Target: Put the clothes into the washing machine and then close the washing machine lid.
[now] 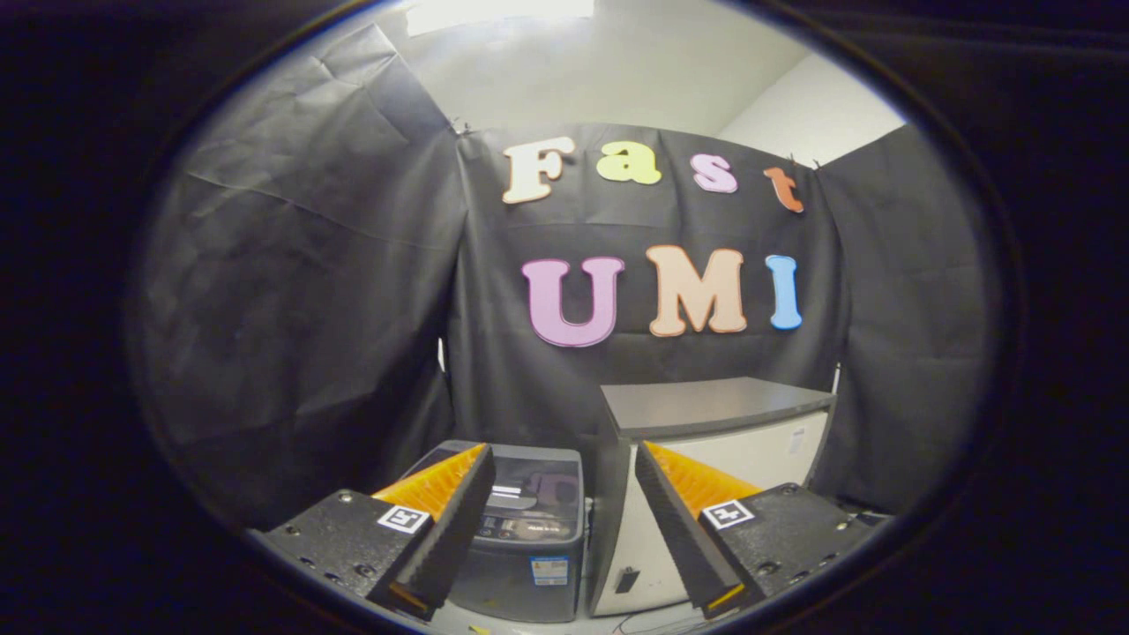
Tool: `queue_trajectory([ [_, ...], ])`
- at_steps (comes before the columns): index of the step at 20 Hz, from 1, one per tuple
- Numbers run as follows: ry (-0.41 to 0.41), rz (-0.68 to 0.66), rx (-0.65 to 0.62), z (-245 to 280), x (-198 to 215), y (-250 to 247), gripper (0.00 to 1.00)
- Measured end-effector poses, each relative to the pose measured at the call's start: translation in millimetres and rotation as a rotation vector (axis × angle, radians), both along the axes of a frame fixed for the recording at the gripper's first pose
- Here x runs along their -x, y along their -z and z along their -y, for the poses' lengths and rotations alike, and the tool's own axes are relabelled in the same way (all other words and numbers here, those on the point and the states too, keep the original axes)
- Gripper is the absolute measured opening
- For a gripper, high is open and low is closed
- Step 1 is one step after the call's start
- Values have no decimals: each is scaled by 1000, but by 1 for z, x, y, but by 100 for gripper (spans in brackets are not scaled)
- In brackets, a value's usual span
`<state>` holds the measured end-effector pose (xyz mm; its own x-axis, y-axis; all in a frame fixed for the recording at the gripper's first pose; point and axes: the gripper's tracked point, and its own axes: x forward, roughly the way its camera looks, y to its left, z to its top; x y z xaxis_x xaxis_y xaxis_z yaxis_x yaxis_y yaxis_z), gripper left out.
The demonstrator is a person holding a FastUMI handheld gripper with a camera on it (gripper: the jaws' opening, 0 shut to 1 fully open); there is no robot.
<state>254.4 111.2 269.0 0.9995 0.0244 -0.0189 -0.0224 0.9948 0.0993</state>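
Note:
A small dark-grey washing machine (527,520) stands on the floor beyond my fingers, partly behind the left finger. Its lid (534,481) is a tinted see-through panel lying flat on top, and it looks down. Whether clothes are inside I cannot tell. My gripper (561,529) is held well back from the machine and above it, open, with nothing between the fingers.
A white cabinet (706,494) with a dark grey top (710,404) stands right beside the washing machine, on its right, behind my right finger. Black cloth walls close in the booth on the left, back and right. A strip of pale floor (617,622) lies below the fingers.

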Motion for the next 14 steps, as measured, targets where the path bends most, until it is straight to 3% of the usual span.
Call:
queue_trajectory([
  [6, 74, 26, -99, 32, 14, -8, 96],
  [14, -59, 34, -51, -8, 16, -12, 96],
])
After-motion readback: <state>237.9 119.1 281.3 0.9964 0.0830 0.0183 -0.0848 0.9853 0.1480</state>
